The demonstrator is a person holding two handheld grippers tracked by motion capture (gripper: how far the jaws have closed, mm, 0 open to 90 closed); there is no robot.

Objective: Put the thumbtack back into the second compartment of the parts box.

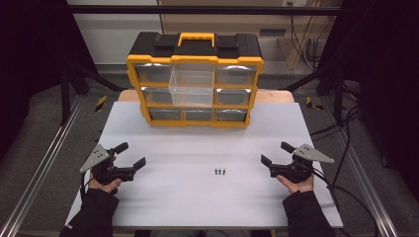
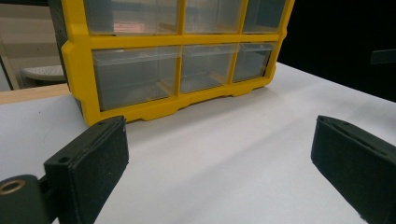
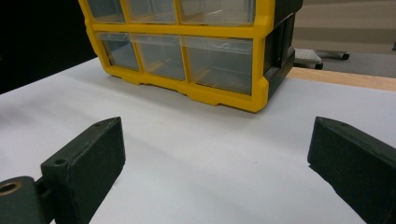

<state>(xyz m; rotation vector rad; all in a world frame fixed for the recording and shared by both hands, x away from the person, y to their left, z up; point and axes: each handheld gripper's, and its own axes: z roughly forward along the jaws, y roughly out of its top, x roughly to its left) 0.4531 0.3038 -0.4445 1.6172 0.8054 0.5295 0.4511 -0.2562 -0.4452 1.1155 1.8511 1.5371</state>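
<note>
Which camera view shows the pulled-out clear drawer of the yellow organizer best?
The high view: the pulled-out clear drawer sticks forward from the organizer's top middle slot. The left and right gripper views show the organizer's lower drawers, all shut, so they tell little about it.

text: none legible | organizer box (image 1: 194, 79): no readable label or brand | tabletop (image 1: 207, 197): no markings | tools: no lettering visible

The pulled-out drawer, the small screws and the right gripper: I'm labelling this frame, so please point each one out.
Pulled-out drawer (image 1: 191, 88): high view, on its clear front wall.
Small screws (image 1: 220, 172): high view, on the pair lying on the white table.
Right gripper (image 1: 275, 154): high view, midway between its open jaws' tips.
</note>
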